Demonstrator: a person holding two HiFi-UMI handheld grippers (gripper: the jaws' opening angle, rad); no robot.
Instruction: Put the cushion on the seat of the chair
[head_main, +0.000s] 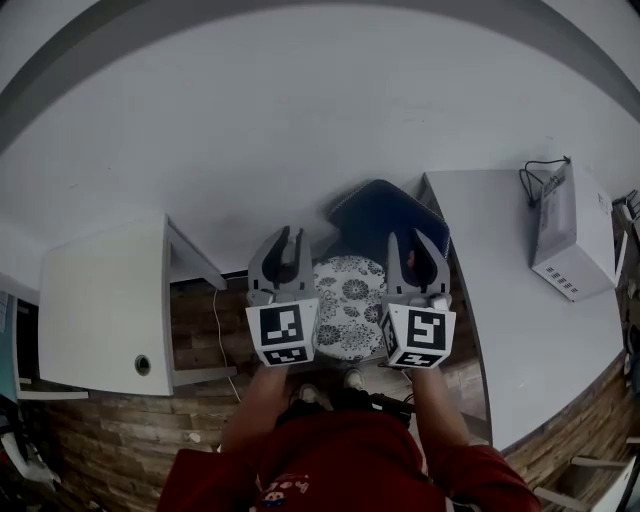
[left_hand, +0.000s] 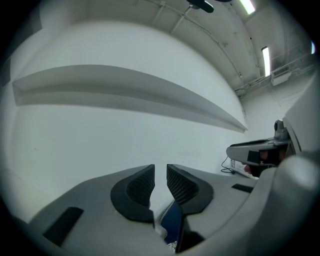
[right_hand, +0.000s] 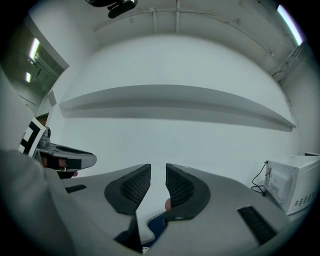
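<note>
While the cushion (head_main: 350, 305) rests on the chair (head_main: 385, 215), a microwave (head_main: 570, 230) stands nearby.

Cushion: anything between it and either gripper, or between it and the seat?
Nothing visible. The cushion already lies on the seat of the chair. The left gripper and right gripper hang at either side of it, both open and empty.

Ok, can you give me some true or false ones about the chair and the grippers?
1. The flowery cushion lies on the chair. True.
2. The left gripper is holding the cushion. False: its jaws are apart with nothing between them.
3. A white microwave stands on the desk at the right. True.
4. The chair's back is red. False: it is dark blue.
5. The right gripper is empty. True.
</note>
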